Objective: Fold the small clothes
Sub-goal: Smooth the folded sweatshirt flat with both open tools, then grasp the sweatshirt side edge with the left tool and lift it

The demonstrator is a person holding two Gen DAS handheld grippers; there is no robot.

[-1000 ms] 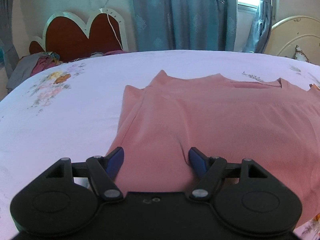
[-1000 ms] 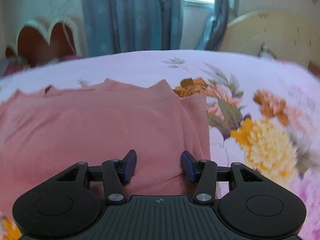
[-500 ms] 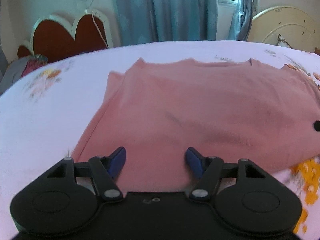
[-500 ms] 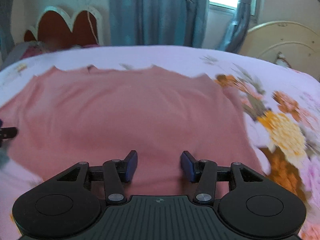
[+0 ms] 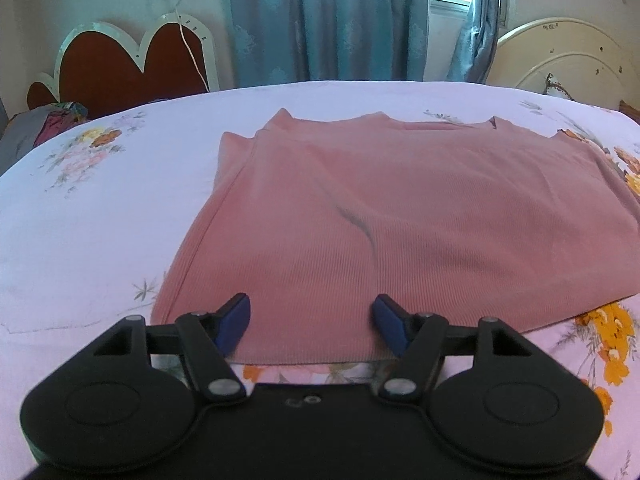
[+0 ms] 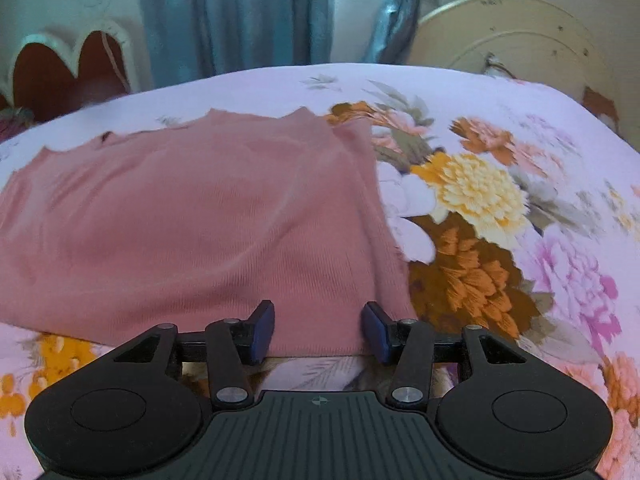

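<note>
A pink ribbed top (image 5: 400, 216) lies flat on the bed, its neckline at the far side and its side panels folded in. My left gripper (image 5: 312, 320) is open and empty above the near left part of its hem. In the right wrist view the same top (image 6: 192, 224) fills the left half. My right gripper (image 6: 318, 326) is open and empty above the near right corner of the hem. Neither gripper holds cloth.
The bed has a pale lilac floral sheet (image 5: 100, 208) with large orange and yellow flowers (image 6: 472, 188) to the right of the top. A red heart-shaped headboard (image 5: 124, 64) and a clothes pile (image 5: 44, 124) stand far left. Blue curtains (image 5: 328, 20) and a cream headboard (image 6: 508, 44) are behind.
Both grippers have pulled back from the top toward its near hem. The left view swung right then back left; the right view swung left then back right. Both stayed open.
</note>
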